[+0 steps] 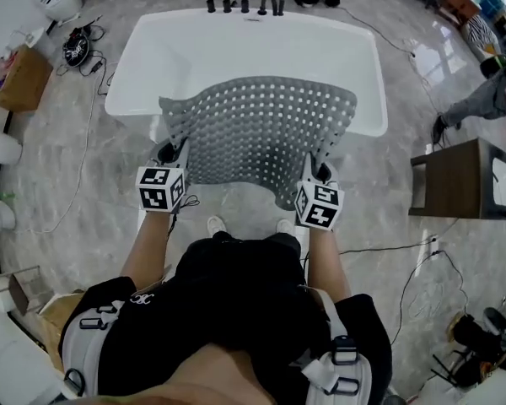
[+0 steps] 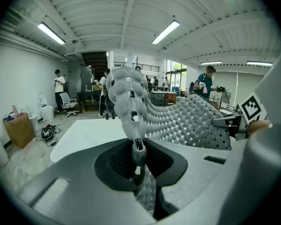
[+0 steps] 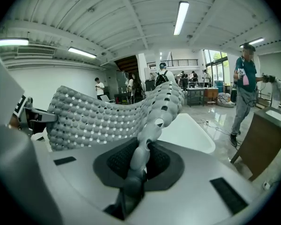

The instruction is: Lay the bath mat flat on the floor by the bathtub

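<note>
A grey perforated bath mat (image 1: 261,133) hangs stretched in the air between my two grippers, above the near rim of the white bathtub (image 1: 253,45). My left gripper (image 1: 170,154) is shut on the mat's near left edge, and the mat (image 2: 178,118) rises from its jaws in the left gripper view. My right gripper (image 1: 318,174) is shut on the near right edge; the mat (image 3: 107,116) stretches leftward from it in the right gripper view. The mat's far edge reaches over the tub. The tub (image 2: 91,130) (image 3: 189,132) lies just beyond both grippers.
A dark wooden side table (image 1: 460,180) stands at the right, a person (image 1: 481,99) (image 3: 243,86) behind it. A cardboard box (image 1: 18,78) and a black bundle of cable (image 1: 76,47) lie left of the tub. Cables cross the marble floor (image 1: 388,226). My feet (image 1: 215,224) stand close to the tub.
</note>
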Demonstrator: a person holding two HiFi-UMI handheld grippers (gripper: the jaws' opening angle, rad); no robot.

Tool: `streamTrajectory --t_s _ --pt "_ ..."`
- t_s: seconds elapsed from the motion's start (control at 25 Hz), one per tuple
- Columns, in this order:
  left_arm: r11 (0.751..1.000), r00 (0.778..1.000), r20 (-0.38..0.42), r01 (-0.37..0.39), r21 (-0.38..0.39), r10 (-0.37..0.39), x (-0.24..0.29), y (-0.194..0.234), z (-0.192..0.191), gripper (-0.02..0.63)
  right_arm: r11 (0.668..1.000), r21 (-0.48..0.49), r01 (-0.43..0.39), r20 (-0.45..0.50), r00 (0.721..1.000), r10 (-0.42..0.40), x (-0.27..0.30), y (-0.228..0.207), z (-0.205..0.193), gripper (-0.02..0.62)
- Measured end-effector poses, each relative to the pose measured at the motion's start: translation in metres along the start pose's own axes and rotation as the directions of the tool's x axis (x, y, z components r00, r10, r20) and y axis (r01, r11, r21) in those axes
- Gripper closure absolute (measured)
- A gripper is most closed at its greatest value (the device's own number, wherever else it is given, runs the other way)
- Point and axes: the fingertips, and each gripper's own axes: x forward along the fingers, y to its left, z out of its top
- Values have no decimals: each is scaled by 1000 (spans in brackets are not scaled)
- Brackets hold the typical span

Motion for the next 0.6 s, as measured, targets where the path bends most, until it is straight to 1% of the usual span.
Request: streamTrajectory --t_s 0.16,0.28,0.44,0.52,0.6 --pt "998 996 -75 55 -4 -55 24 8 -28 560 999 11 37 -77 996 -36 12 8 -29 558" --pt "994 983 -149 105 -42 -110 47 1 -62 560 998 24 61 -139 989 -57 25 0 -53 558" --pt "982 953 -243 160 -98 -179 80 -12 -112 560 997 21 81 -212 974 -75 44 -11 -94 558" --pt "977 935 -291 177 -116 -204 92 -21 -143 560 997 20 75 -264 962 -67 53 -14 -125 559" --pt "977 915 -344 176 -125 -209 101 -28 -176 560 998 22 67 -326 944 -56 61 -19 -160 558"
